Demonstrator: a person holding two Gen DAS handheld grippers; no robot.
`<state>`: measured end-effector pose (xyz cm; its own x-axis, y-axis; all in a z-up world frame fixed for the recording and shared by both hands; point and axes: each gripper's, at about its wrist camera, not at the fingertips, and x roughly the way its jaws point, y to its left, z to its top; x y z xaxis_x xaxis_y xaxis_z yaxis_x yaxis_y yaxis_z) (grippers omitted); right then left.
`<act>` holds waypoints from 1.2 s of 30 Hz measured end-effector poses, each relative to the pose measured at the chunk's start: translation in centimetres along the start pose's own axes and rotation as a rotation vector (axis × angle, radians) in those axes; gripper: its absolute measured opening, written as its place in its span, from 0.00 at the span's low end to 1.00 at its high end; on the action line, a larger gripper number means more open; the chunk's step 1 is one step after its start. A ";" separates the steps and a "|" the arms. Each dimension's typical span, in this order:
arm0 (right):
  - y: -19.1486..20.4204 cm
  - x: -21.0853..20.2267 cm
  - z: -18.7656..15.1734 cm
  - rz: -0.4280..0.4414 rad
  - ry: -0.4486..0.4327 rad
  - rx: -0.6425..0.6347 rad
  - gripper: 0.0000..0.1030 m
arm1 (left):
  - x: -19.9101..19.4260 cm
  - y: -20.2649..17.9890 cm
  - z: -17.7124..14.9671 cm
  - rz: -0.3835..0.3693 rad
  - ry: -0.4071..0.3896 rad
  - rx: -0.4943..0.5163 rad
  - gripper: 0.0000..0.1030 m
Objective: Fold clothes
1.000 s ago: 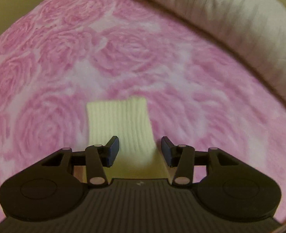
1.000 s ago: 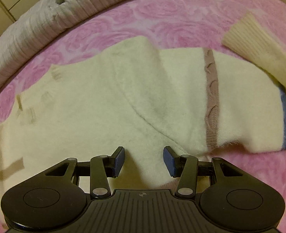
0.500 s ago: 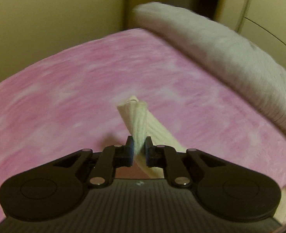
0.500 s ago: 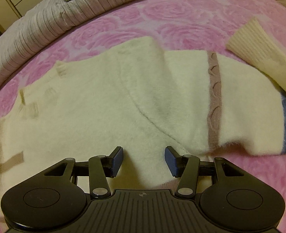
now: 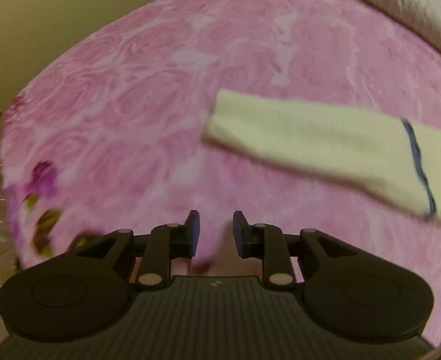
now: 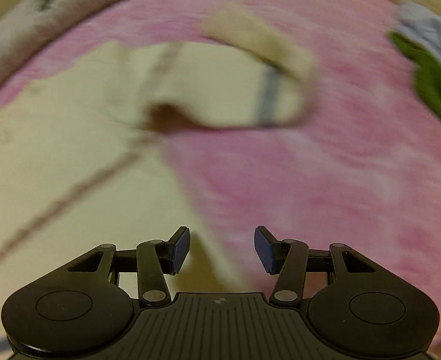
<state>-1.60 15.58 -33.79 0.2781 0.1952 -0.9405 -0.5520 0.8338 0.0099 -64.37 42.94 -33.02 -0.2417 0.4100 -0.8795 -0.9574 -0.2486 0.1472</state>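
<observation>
The cream sleeve (image 5: 310, 138) lies long-ways ahead and right of the left gripper (image 5: 216, 234); both grippers' jaws are apart, holding nothing

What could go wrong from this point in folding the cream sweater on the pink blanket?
The sleeve lies loose, crossing the sweater only partly, so the fold may end up crooked. Both the left gripper and right gripper are open and empty, and both views are blurred, so a hurried regrasp could pinch the blanket too.
</observation>
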 end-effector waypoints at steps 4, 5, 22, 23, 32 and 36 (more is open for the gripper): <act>-3.2 -1.6 2.2 -0.074 -0.167 -0.097 0.50 | -3.4 -4.0 -0.8 -0.099 -0.043 0.042 0.19; -3.5 -1.6 3.3 -0.083 -0.216 -0.139 0.50 | -4.3 -5.2 -1.0 -0.128 -0.058 0.048 0.19; -19.5 3.0 12.4 0.181 -0.360 0.223 0.07 | -11.2 -17.1 -7.9 -0.304 -0.021 0.072 0.21; -22.4 2.7 10.9 0.195 -0.342 0.368 0.07 | -11.3 -16.7 -8.3 -0.308 -0.002 0.058 0.21; -30.3 4.4 6.1 0.332 -0.240 0.769 0.21 | -10.5 -16.4 -10.7 -0.340 0.090 0.054 0.22; -29.7 3.4 7.6 0.230 -0.297 0.636 0.22 | -10.4 -16.4 -11.0 -0.384 0.098 0.107 0.23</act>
<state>21.73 -4.62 -34.72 0.4607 0.4578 -0.7604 -0.0843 0.8754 0.4759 -44.44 33.10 -31.24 0.1481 0.3686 -0.9177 -0.9873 0.0008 -0.1590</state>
